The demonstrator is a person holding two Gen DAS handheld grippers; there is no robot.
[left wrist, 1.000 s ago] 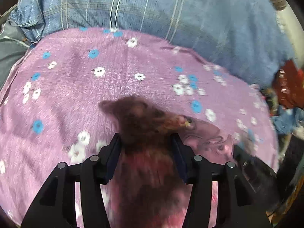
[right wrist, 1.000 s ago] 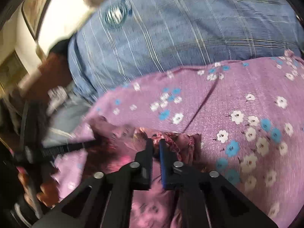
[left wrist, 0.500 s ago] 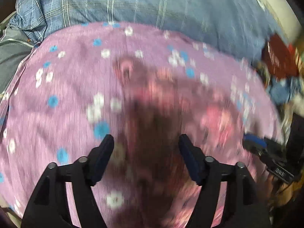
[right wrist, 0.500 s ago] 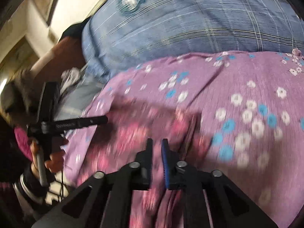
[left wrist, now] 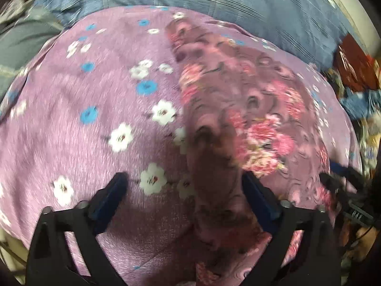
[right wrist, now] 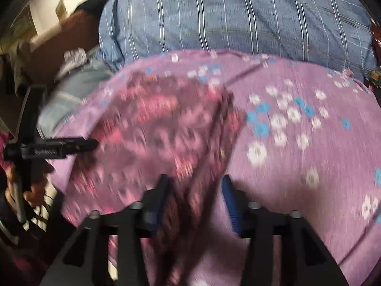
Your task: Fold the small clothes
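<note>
Both tools, left (left wrist: 183, 188) and right (right wrist: 195, 188), just opening, jaws apart; rose-print garment (left wrist: 238, 119) loose between, on purple flowered sheet (left wrist: 95, 95).

We count one small pink-floral garment (left wrist: 238, 109), lying on one purple sheet (left wrist: 90, 100) printed with white and blue flowers. Far behind these lies one blue striped pillow (right wrist: 238, 19). Two grippers are present: one left gripper (left wrist: 183, 186) and one right gripper (right wrist: 195, 183).
</note>
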